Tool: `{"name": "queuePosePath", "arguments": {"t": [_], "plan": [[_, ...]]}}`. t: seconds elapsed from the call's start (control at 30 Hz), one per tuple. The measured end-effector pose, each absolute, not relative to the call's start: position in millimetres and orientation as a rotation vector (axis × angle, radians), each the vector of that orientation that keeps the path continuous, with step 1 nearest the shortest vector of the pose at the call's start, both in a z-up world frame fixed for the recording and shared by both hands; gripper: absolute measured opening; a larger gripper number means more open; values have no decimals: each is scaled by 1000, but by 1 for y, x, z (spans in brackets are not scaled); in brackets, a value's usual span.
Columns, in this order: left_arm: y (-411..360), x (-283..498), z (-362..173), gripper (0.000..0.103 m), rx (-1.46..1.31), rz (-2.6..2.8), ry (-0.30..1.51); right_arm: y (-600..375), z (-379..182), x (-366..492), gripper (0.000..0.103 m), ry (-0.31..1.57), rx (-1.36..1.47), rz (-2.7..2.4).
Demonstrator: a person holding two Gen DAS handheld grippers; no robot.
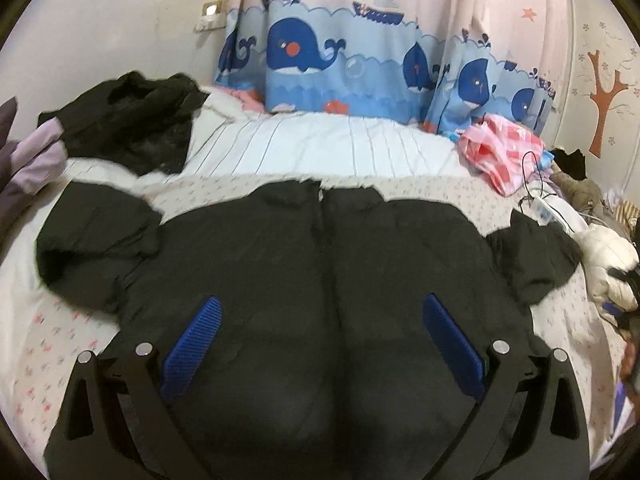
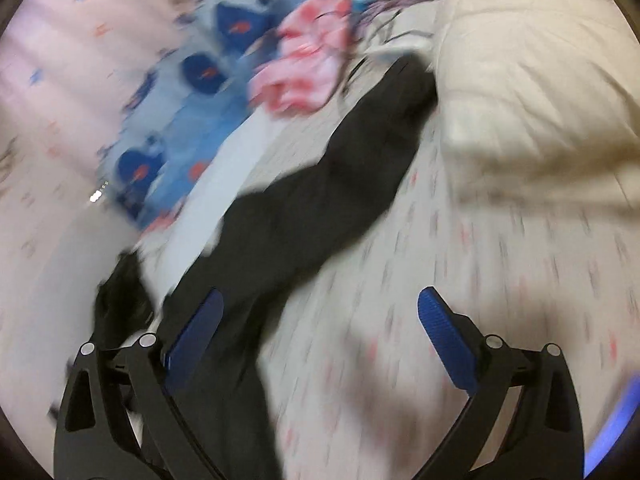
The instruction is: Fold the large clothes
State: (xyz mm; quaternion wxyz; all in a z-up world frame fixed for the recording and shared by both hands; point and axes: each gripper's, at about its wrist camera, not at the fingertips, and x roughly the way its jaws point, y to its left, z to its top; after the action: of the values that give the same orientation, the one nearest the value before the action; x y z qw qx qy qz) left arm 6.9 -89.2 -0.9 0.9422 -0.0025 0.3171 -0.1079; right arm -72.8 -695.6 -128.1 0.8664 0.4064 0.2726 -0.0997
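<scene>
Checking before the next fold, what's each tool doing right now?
Left tool: open, holding nothing, above the black jacket.
Right tool: open, holding nothing.

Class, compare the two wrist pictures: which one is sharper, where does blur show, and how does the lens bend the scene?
Left wrist view: mostly sharp; the black jacket and whale curtain read clearly, though the bed curves and dark corners frame the circle. Right wrist view: heavily streaked with motion blur; the jacket's sleeve and white coat smear, while the open tongs stay crisp.
</scene>
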Motion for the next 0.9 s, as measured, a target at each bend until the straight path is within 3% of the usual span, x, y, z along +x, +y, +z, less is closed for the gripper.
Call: {"name": "queuePosePath", "arguments": {"t": [0.2, 0.37, 0.6, 0.83, 0.9], "plan": [[-102, 25, -22, 97, 30, -227, 563, -760, -163, 26, 97, 589, 854, -415], [-97, 33, -41, 97, 27, -238, 621, -756, -172, 80, 97, 602, 730, -592], [-93, 38, -53, 97, 2, -232, 670, -723, -193, 103, 97, 613, 733, -508], [-92, 35, -53, 97, -5, -244, 669, -781, -194, 80, 96, 492, 978, -493], [-90, 37, -53, 97, -15, -242, 677, -795, -199, 91, 97, 540, 1030, -464]]}}
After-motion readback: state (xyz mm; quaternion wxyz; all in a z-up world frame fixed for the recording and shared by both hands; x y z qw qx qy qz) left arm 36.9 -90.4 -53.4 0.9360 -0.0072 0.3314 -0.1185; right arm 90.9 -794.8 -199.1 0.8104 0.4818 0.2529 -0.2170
